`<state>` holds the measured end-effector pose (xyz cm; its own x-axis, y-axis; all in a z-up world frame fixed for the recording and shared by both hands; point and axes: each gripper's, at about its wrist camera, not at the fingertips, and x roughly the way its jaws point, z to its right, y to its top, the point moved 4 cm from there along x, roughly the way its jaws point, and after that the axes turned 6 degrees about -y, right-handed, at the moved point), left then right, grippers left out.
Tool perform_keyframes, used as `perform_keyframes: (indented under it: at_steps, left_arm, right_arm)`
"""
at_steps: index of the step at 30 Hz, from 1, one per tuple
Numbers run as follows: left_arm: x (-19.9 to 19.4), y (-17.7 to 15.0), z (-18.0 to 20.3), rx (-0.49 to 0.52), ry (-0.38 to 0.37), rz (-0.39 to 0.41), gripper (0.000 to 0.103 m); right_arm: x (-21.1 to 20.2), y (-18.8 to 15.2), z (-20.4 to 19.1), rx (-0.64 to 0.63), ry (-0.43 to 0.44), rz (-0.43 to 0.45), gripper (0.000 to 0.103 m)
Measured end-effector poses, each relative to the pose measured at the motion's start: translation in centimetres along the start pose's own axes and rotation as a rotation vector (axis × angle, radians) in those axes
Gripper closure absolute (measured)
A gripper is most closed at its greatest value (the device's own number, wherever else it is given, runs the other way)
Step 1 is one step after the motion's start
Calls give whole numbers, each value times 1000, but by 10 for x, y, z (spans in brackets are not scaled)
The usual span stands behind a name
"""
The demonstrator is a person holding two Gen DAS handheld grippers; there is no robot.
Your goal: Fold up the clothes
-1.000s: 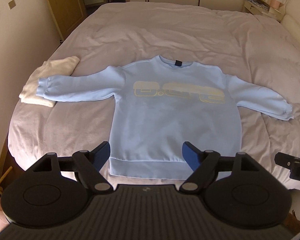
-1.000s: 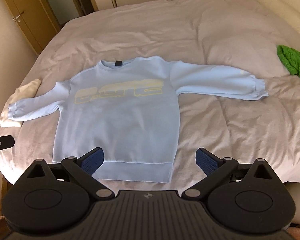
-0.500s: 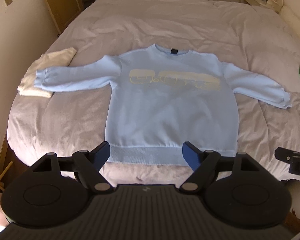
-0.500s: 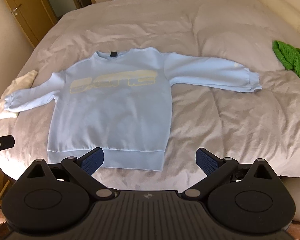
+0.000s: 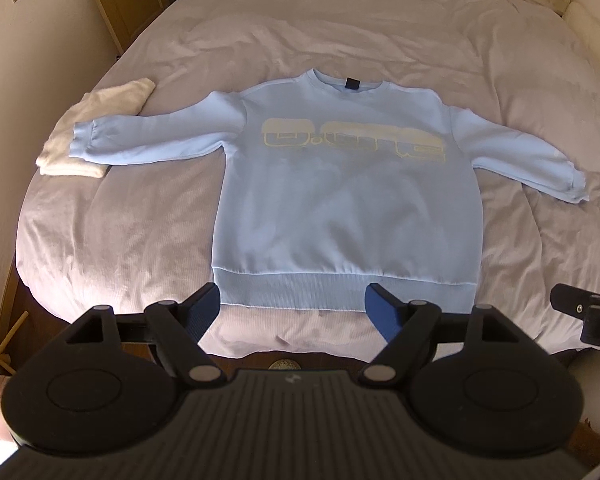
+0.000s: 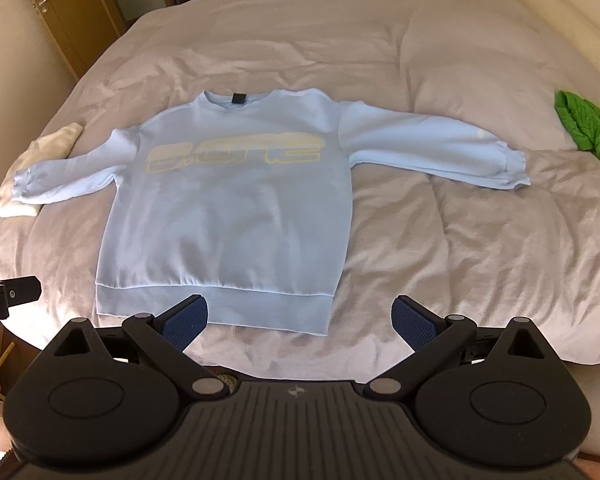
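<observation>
Both grippers' jaws gape wide, holding nothing, over the flat blue sweatshirt (image 5: pixel 346 208).

sweatshirt (image 5: pixel 346 200) flat on bed (image 5: pixel 140 232) | towel (image 5: pixel 100 120) under left cuff, seemingly

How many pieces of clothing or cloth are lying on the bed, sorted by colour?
Light blue: 1, the long-sleeved sweatshirt with a pale yellow print, spread flat.
White: 1, the folded cloth under the sweatshirt's cuff.
Green: 1, the crumpled knit garment at the bed's edge.
Total: 3
</observation>
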<state>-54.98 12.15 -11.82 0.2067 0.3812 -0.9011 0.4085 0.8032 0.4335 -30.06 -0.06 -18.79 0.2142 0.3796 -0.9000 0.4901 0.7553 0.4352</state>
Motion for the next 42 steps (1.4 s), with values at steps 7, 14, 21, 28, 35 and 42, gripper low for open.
perform_keyframes:
  at_steps: [7, 14, 21, 28, 35, 42]
  left_arm:
    - [0, 1, -4, -8, 16, -2, 26]
    - [-7, 8, -6, -18, 34, 26, 19]
    - [-13, 12, -9, -41, 46, 46, 19]
    - [-19, 15, -11, -72, 53, 70, 19]
    - [-22, 18, -10, -99, 53, 98, 18]
    - [-26, 22, -10, -120, 53, 131, 15]
  right_arm:
    - [4, 1, -7, -16, 13, -14, 2]
    - [5, 9, -11, -27, 28, -7, 2]
    - [5, 19, -15, -50, 48, 5, 2]
    - [3, 30, -18, -83, 59, 21, 2]
    - [1, 38, -16, -112, 62, 40, 2]
    - [1, 48, -11, -122, 73, 64, 2]
